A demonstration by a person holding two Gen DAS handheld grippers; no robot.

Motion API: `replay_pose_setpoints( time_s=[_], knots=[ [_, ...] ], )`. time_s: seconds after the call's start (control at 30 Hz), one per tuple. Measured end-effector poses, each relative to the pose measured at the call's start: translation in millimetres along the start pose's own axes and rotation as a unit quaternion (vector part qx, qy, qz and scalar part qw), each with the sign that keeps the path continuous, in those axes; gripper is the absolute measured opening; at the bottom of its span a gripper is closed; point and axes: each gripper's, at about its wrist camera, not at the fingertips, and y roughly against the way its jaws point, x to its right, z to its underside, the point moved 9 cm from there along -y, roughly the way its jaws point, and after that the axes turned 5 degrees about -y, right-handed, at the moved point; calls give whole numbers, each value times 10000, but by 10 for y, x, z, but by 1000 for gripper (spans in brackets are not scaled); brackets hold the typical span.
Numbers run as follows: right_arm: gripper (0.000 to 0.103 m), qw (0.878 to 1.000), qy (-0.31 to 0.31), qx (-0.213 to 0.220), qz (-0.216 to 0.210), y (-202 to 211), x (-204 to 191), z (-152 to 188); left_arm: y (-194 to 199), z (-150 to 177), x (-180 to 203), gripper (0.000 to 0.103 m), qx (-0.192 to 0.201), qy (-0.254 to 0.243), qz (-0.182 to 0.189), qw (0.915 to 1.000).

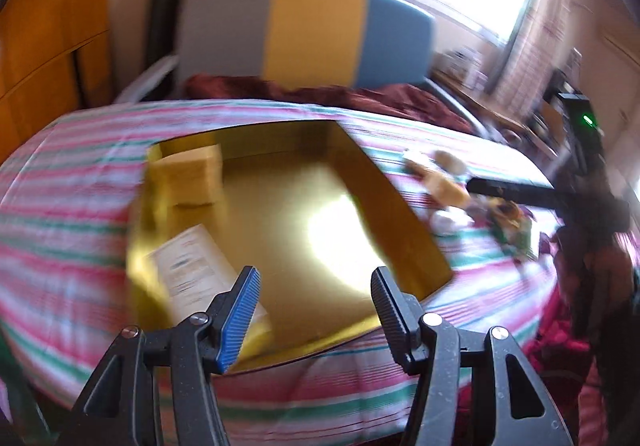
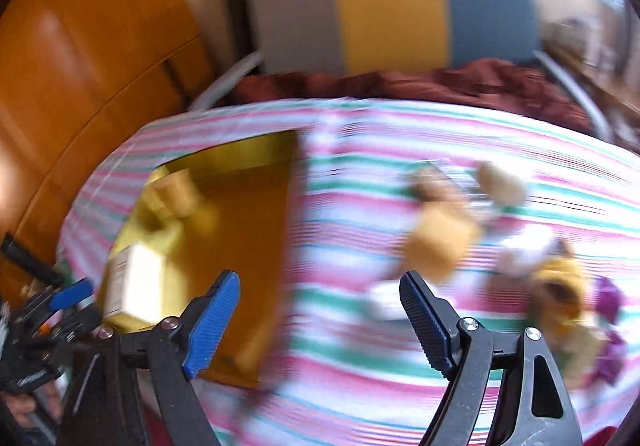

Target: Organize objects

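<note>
The gold tray point(image 1: 400, 213) on the bed point(image 1: 72, 213) holds two boxes, so I'd steer my empty, open right hand-held gripper point(image 2: 320, 320) squarely onto the loose pile point(image 2: 500, 230) at right.

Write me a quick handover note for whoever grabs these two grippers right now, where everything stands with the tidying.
Left gripper: open, empty, over the near edge of the gold tray.
Right gripper: open, empty, over the striped sheet, between the tray and the pile of loose items.
Done: a yellow box and a white printed box already lie in the tray, along its left side.
Left: the pile still lies on the sheet right of the tray; the blur hides what each item is. A sensible next move is probably picking from the pile with the right gripper.
</note>
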Motion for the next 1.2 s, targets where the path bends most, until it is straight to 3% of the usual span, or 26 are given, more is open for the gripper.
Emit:
replay_pose_setpoints(
  time_s=[0.17, 0.27, 0.37, 0.57, 0.67, 0.8, 0.97, 1.07, 1.1, 1.2],
  knots=[
    [86, 9941, -587, 512, 759, 220, 864, -208, -215, -275, 700, 55, 5, -750, 415, 9963],
    [86, 9860, -1120, 794, 943, 281, 1318, -243, -405, -389, 1079, 53, -79, -1126, 668, 9914],
    [86, 9760, -1744, 814, 1017, 309, 1625, -249, -631, -443, 1400, 53, -273, -1416, 753, 9867],
    [88, 9788, -1648, 947, 765, 357, 1543, -315, -1228, -457, 1738, 54, -868, -1539, 722, 9816],
    [88, 9824, -1478, 909, 699, 344, 1475, -307, -1480, -439, 1779, 56, -1118, -1474, 634, 9807],
    [89, 9847, -1385, 881, 582, 323, 1419, -295, -1750, -412, 1799, 68, -1360, -1460, 450, 9789],
    [90, 9842, -1444, 902, 483, 334, 1428, -301, -1958, -383, 1768, 68, -1579, -1231, 410, 9789],
    [90, 9832, -1504, 910, 488, 338, 1457, -306, -1997, -328, 1771, 56, -1567, -1117, 481, 9801],
    [90, 9829, -1523, 913, 493, 339, 1467, -307, -1953, -317, 1795, 39, -1444, -1178, 539, 9810],
    [90, 9828, -1529, 907, 501, 334, 1481, -308, -1733, -247, 1869, 39, -1021, -1434, 659, 9822]
  ],
)
